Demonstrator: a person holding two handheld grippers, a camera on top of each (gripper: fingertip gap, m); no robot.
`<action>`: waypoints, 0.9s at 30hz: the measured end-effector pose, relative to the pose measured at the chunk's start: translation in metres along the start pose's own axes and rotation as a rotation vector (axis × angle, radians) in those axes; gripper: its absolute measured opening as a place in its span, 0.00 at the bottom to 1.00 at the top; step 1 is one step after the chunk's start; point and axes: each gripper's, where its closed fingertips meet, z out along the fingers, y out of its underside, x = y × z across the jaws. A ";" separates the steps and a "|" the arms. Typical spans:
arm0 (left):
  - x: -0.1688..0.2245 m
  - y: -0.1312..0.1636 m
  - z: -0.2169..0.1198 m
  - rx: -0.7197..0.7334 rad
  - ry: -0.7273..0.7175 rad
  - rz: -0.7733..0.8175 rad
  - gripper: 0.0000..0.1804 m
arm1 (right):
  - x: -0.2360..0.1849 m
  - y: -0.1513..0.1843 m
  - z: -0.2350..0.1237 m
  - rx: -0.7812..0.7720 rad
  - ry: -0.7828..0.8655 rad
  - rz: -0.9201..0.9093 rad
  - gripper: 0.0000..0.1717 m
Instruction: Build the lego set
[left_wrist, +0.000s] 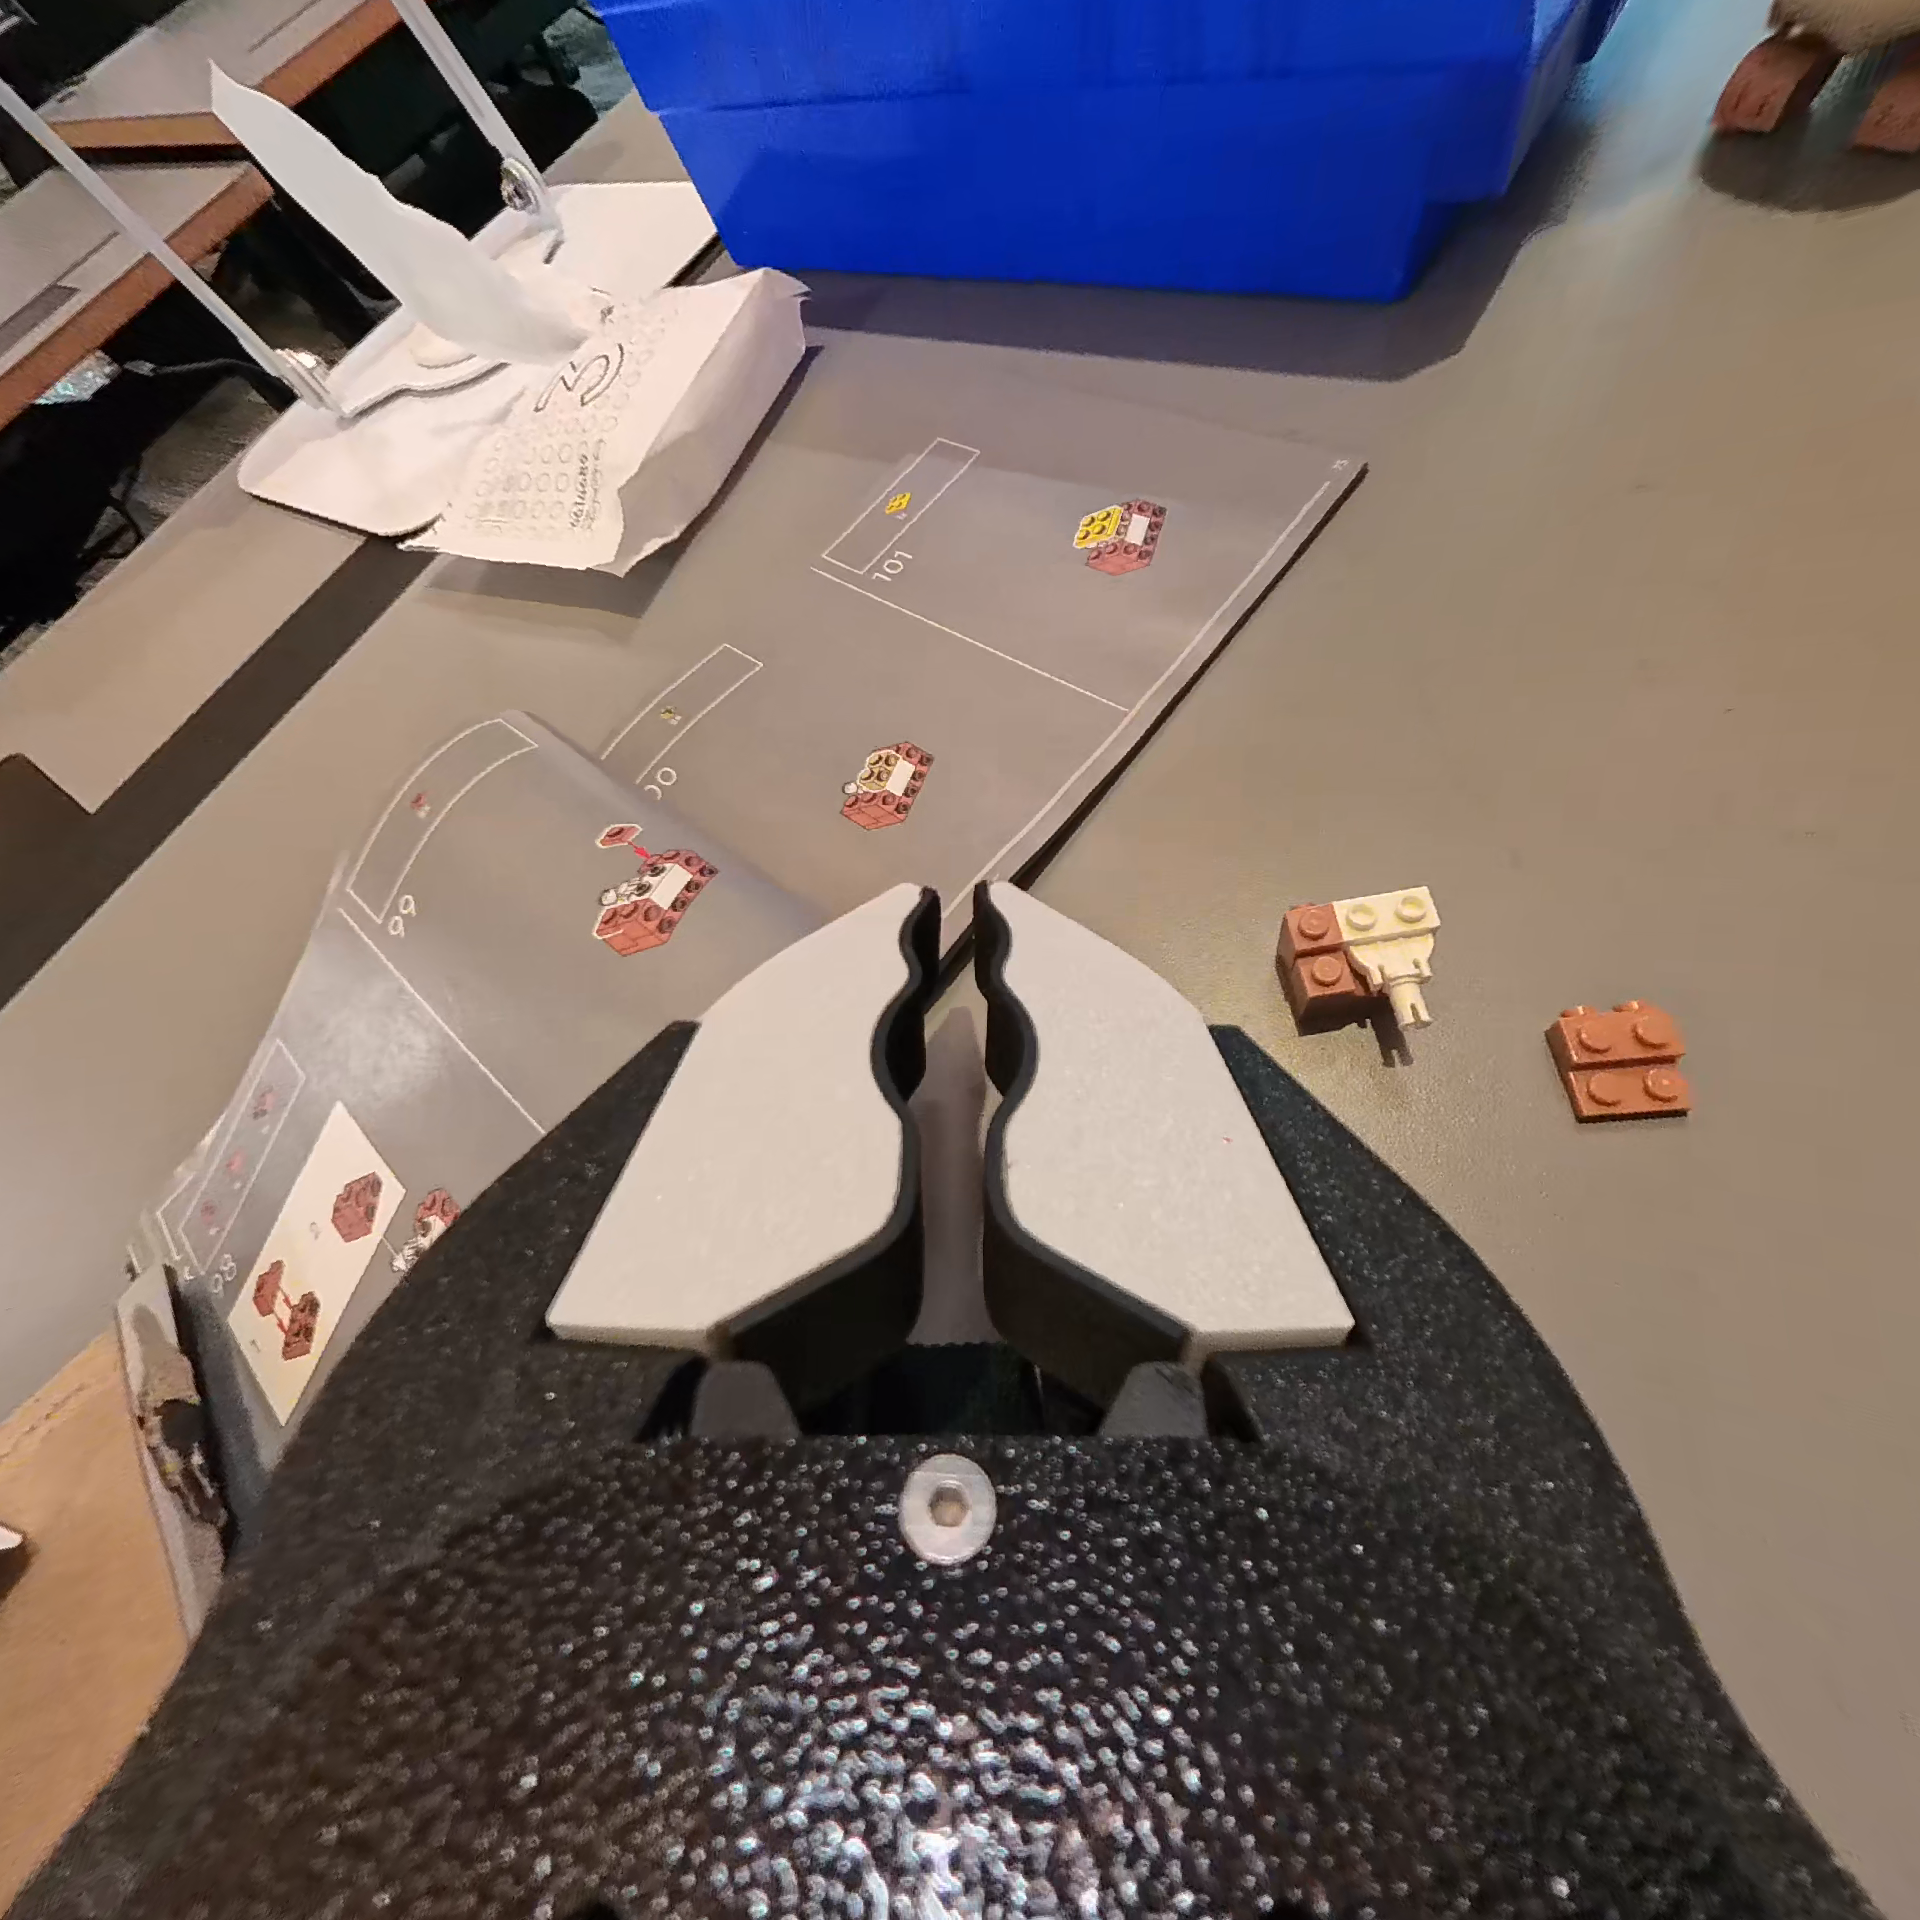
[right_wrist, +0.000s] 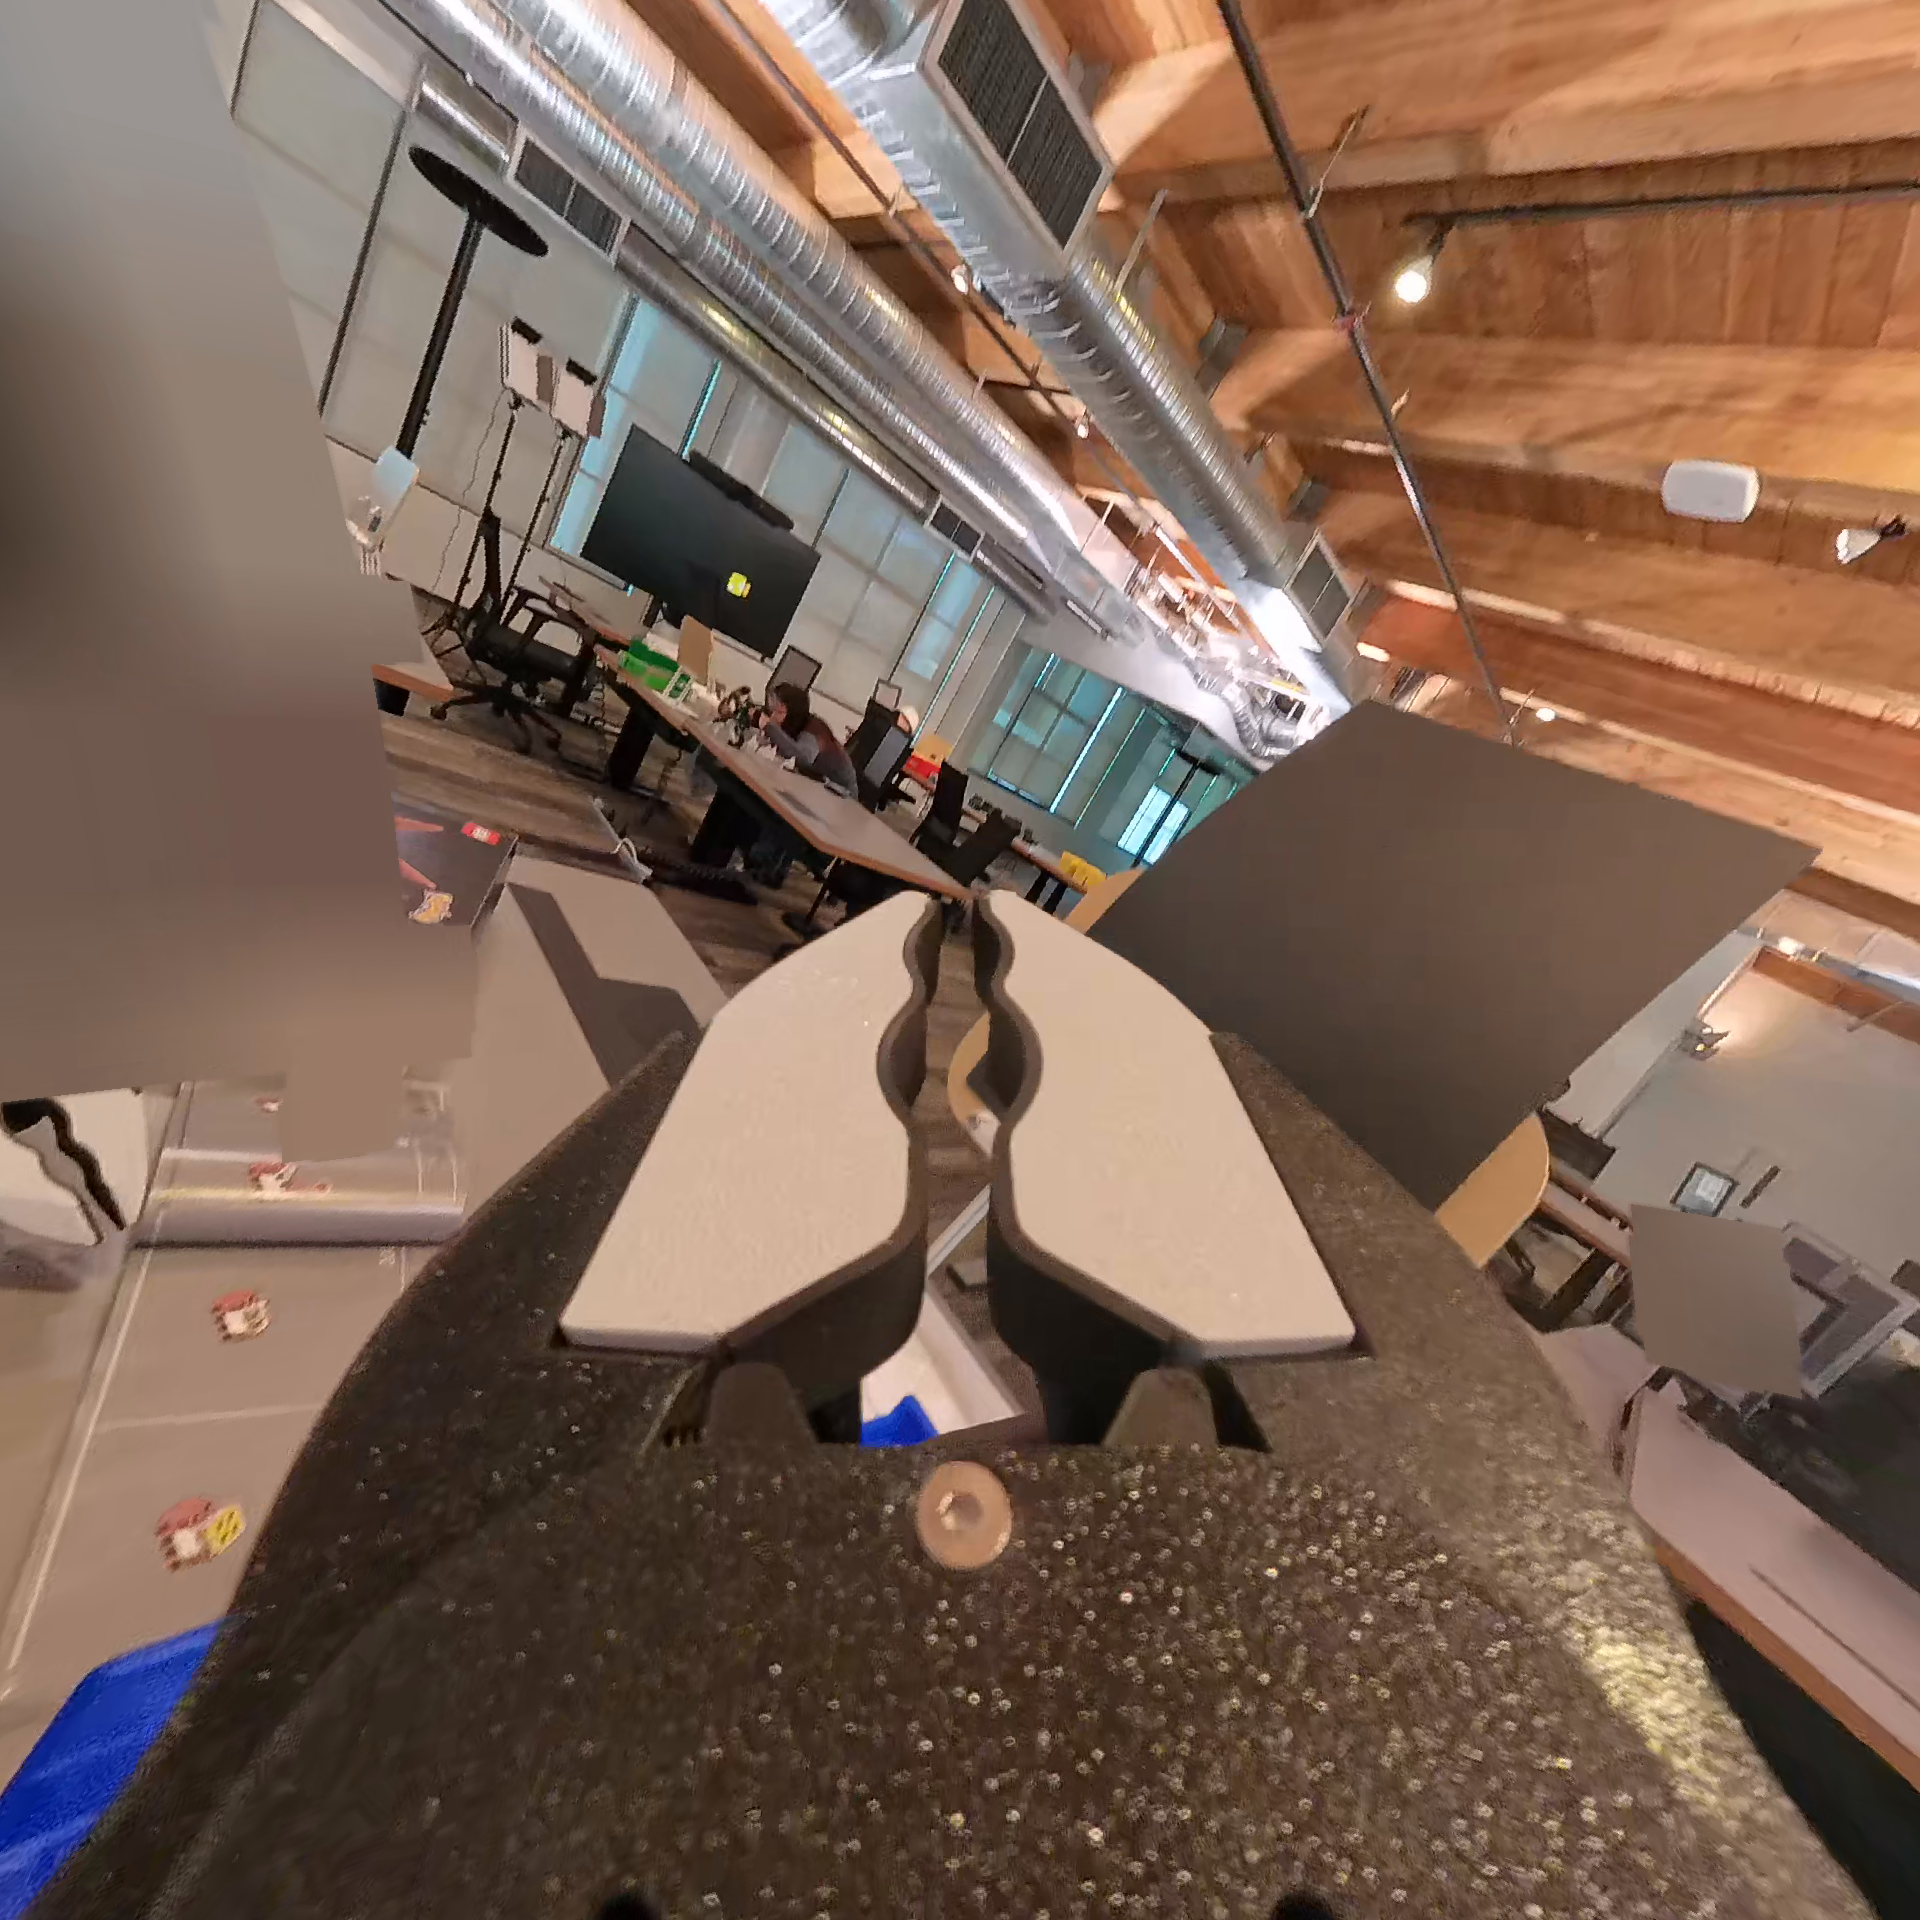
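Note:
My left gripper (left_wrist: 957, 902) hovers low over the grey table (left_wrist: 1558, 623), at the near right edge of an open instruction booklet (left_wrist: 935, 644). Its jaws are closed to a thin slit with nothing between them. A small brown and cream brick assembly (left_wrist: 1356, 961) lies on the table to its right. A flat brown studded plate (left_wrist: 1621, 1060) lies a little farther right. My right gripper (right_wrist: 957, 912) is tilted up and points out into the room, away from the table. Its jaws are also closed to a thin slit and hold nothing.
A blue bin (left_wrist: 1091, 135) stands at the back of the table. A crumpled white paper bag (left_wrist: 540, 416) lies at the back left. In the right wrist view the booklet (right_wrist: 208, 1403) and a blue bin corner (right_wrist: 94, 1714) show at lower left, with office desks (right_wrist: 831, 821) beyond. One gripper's finger ends stand about 45 cm off the other's. My right tips are about 45 cm from the flat brown studded plate (left_wrist: 1621, 1060), my left tips only 10 cm.

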 end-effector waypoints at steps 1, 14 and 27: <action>0.000 0.000 0.000 0.004 -0.002 0.000 0.03 | 0.001 -0.004 0.002 0.021 0.001 0.000 0.03; 0.004 0.000 -0.001 0.001 -0.002 0.034 0.03 | -0.019 0.094 -0.038 -0.526 -0.179 -0.062 0.04; 0.004 0.000 -0.001 -0.003 -0.002 0.037 0.03 | -0.039 0.172 -0.045 -0.714 -0.285 -0.024 0.12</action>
